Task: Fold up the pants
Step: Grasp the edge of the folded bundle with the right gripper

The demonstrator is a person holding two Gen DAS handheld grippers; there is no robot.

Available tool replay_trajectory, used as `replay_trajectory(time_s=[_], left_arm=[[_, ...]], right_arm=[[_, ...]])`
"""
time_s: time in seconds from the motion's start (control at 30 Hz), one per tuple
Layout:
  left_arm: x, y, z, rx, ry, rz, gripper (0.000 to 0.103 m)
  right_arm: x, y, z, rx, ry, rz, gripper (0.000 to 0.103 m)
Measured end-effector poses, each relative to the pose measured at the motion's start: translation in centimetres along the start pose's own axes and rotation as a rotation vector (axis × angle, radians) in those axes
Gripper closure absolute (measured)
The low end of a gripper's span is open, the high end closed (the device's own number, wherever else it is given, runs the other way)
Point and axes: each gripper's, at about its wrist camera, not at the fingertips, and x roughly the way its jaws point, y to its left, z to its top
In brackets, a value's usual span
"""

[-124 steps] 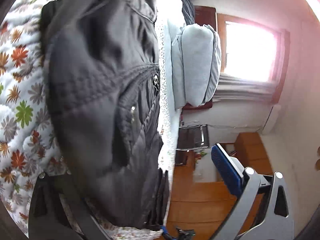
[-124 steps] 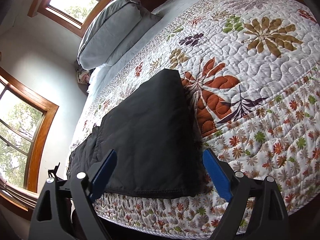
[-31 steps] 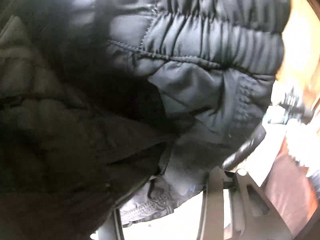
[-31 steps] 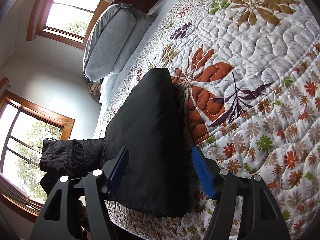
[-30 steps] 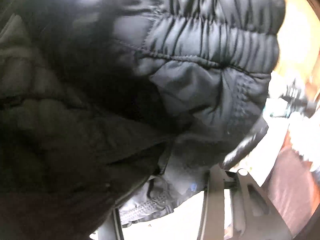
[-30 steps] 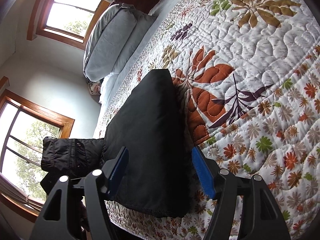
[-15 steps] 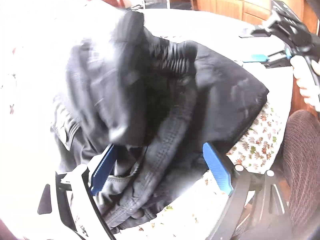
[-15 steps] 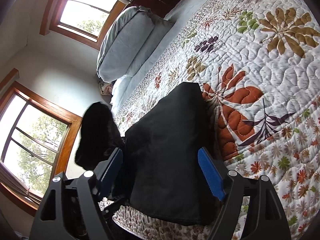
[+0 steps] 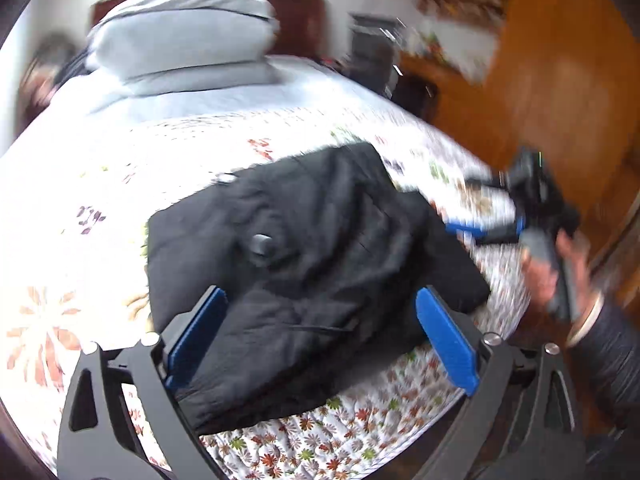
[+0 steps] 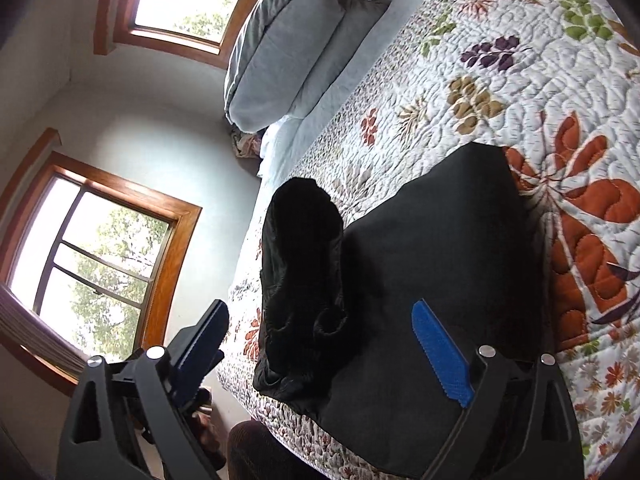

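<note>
— Your left gripper (image 9: pixel 316 332) and right gripper (image 10: pixel 320 344): jaws just opened wide, gripping nothing.
— And the pants (image 9: pixel 304 276)?
— Black, folded, lying near the edge of the floral quilt (image 10: pixel 520 60). Grey pillows (image 9: pixel 184 36) beyond; wood-framed windows (image 10: pixel 92 264) alongside your bed.

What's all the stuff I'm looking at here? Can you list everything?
pants: one, black, folded over on the quilt's near edge
quilt: one, white with leaf print, covering the bed
pillows: stacked, pale blue, at the bed's head
windows: two, wood-framed, on the walls beside the bed
left tongs: blue pads, jaws just opened, nothing gripped
right tongs: blue pads, jaws just opened, nothing gripped
hand: one, holding the right tongs
</note>
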Motion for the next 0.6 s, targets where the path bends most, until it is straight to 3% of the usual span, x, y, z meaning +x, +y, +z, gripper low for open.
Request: replay_trajectory(time_s=[0.13,0.33,0.47,0.6], left_arm=[[-3.7,7.0,-0.2,-0.364,-0.076,0.006,0.003],[-5.3,13.7,-2.2,-0.659,-0.029,0.019,0.003],[-5.4,15.4,-3.5,-0.732,0.02,-0.002,0.003],[-3.6,14.4,-4.3,-0.694,0.053,0.01,0.003]], right_arm=[[2.4,1.7,0.7,-0.054,0.06,-0.01,0.009],[5.6,3.4,1.8,-0.111,0.161,-0.069,0.007],[7.4,4.0,2.3,-0.148,0.224,-0.127,0.007],[9.0,4.4,1.9,-0.178,0.274,-0.17,0.007]])
